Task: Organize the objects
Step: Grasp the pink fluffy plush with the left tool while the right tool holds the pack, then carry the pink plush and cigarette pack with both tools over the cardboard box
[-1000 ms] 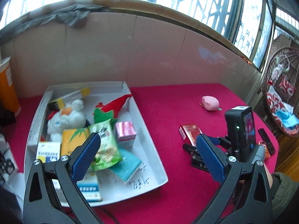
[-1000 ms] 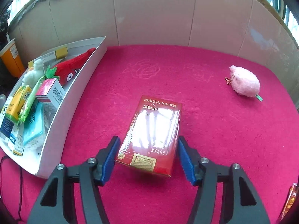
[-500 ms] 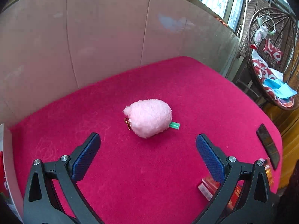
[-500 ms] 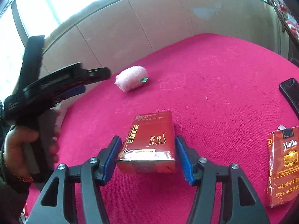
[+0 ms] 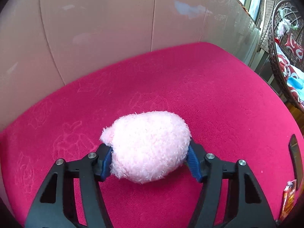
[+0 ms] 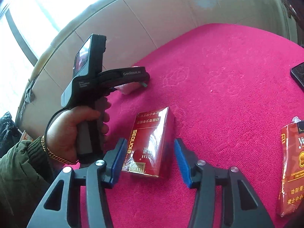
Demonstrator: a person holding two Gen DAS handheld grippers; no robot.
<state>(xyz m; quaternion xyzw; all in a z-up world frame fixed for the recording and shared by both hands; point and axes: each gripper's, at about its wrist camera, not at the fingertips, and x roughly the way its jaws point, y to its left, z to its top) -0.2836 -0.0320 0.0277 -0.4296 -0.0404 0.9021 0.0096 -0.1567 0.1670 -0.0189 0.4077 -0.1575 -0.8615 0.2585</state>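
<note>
plush toy (image 5: 148,146) on table (image 5: 209,98) between left claw (image 5: 149,156) pads, box (image 6: 150,142) between right claw (image 6: 150,158) pads

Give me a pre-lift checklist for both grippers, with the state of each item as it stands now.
1. Pink plush toy sits between the left gripper jaws: ok; both pads touch its sides as the jaws close.
2. Left grip centred on the toy: ok; the pads sit on opposite sides, near its widest part.
3. Red cigarette box sits between the right gripper jaws: ok.
4. Right jaws gripping the box: not ok; they are closing, a gap shows on the right pad's side.
5. Box lying flat: not ok; it appears tilted up on one long edge.
6. Second red pack and dark phone clear of the jaws: ok.
</note>
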